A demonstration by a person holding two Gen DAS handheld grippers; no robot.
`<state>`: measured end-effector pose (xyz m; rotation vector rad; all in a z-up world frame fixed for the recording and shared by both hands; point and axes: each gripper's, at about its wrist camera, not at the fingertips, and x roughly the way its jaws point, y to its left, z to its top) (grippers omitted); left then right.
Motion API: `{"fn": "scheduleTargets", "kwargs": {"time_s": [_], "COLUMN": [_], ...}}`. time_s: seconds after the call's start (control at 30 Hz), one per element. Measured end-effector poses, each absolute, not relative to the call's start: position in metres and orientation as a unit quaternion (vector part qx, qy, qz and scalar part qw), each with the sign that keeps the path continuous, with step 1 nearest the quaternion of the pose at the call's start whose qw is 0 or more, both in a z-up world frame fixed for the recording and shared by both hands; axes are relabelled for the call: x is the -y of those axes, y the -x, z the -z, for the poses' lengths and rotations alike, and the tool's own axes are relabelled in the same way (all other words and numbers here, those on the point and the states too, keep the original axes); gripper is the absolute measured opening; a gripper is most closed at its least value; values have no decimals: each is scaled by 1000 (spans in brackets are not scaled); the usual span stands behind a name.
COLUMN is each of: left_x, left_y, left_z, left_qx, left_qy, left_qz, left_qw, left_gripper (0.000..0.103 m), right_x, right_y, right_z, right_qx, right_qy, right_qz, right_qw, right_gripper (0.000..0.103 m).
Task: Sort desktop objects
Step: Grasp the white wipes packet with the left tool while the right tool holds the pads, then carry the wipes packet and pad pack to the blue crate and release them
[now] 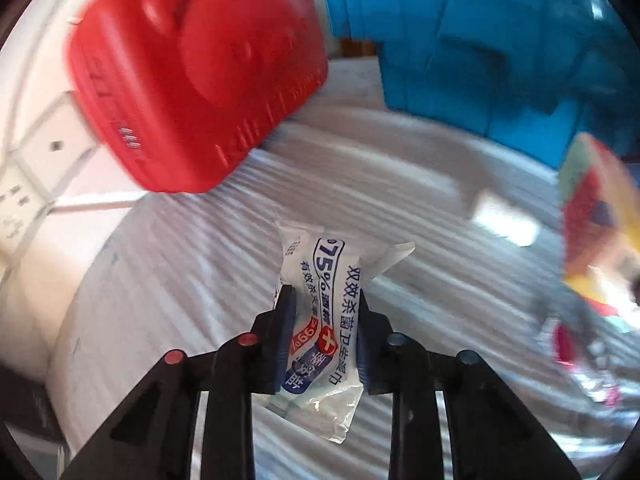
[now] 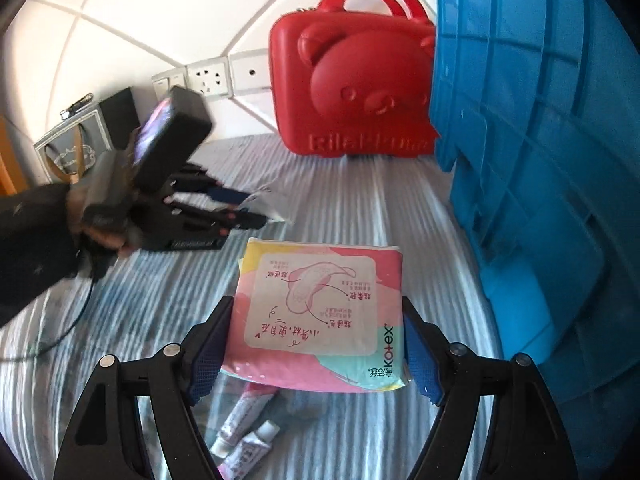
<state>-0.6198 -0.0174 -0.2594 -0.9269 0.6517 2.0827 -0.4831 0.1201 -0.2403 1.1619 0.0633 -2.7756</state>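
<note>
1. While the left gripper (image 1: pixel 324 320) is clenching a small white wipes packet (image 1: pixel 320 320) printed in blue and red, that packet is standing up between the two pads, above the striped cloth (image 1: pixel 180 280) that is covering the surface.
2. Pressing on both long sides of the packet, the jaws are squeezing its wrapper inward.
3. Over on the other side, the right gripper (image 2: pixel 316 344) is grasping a pink, yellow and teal pad pack (image 2: pixel 316 320), with a blue pad bearing on each of its side edges.
4. Two small tubes (image 2: pixel 244 428) are lying on the cloth beneath that pack, toward the near edge.
5. A red bear-faced case (image 2: pixel 352 80) is standing upright at the far edge, against the white tiled wall (image 2: pixel 160 8) with its sockets (image 2: pixel 208 78).
6. A blue plastic crate (image 2: pixel 540 160) is filling the right side, touching the case's right flank.
7. A person's dark sleeve (image 2: pixel 32 240) is reaching in from the left edge, holding the left gripper.
</note>
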Motion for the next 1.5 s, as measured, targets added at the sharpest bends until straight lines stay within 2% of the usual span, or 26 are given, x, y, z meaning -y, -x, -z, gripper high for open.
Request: {"fn": "scheduleTargets", "kwargs": {"time_s": [0.07,0.13,0.3,0.5,0.7,0.93,1.13,1.27,1.3,1.37,1.4,1.43,1.5], "left_x": [30,51,95,91,16,-109,-217,-255,-265,-277,-283,-288,-289], "left_y": [591,556,469,385,315,274,263,276,282,291,296,297,298], "left_z": [241,213,137,46,-39,-92,-103,-109,-112,-116,-117,-119,-124], "left_qx": [-245,-225,-215,-223,-224,-218,-221,-225,-227,-228,-230,-229,-222], "left_qy": [357,348,309,238,151,96,104,131,138,143,145,140,129], "left_qz": [-831,-850,-886,-913,-922,-915,-912,-917,-920,-925,-929,-933,-942], "left_qw": [349,324,270,246,279,327,331,302,288,267,253,238,215], "left_gripper": [24,18,18,18,18,18,18,21,23,40,59,73,77], "right_x": [-114,-110,-88,-86,-149,-282,-381,-433,-444,-458,-465,-472,-480], "right_y": [476,467,409,322,225,158,183,211,223,232,241,245,249], "right_z": [230,217,157,65,-28,-96,-100,-86,-82,-75,-73,-71,-69], "right_qx": [-26,-29,-27,-6,14,-2,-7,33,39,48,58,67,81], "right_qy": [-377,-369,-333,-256,-167,-108,-146,-179,-185,-193,-199,-204,-204], "right_qz": [923,925,931,947,972,993,989,982,981,978,977,975,974], "right_qw": [72,82,147,193,166,38,-34,-46,-49,-54,-57,-59,-57], "right_gripper": [78,78,78,78,78,78,78,78,78,81,84,90,90]}}
